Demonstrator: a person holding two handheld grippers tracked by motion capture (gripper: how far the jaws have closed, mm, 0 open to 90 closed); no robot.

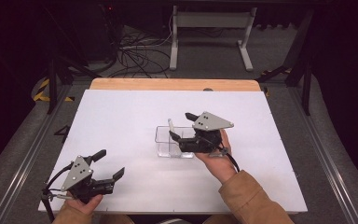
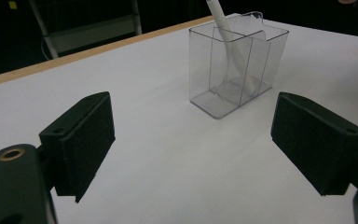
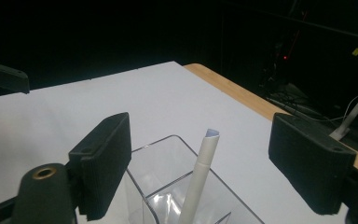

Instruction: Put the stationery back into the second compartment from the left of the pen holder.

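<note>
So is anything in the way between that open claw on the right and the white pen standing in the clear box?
Nothing visible is. The right gripper hangs open just above the clear box, and the white pen rises between its jaws, untouched.

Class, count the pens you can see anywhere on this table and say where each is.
1. A single white pen leans tilted inside the clear divided container mid-table, its tip poking above the rim, just under the open right gripper.
</note>
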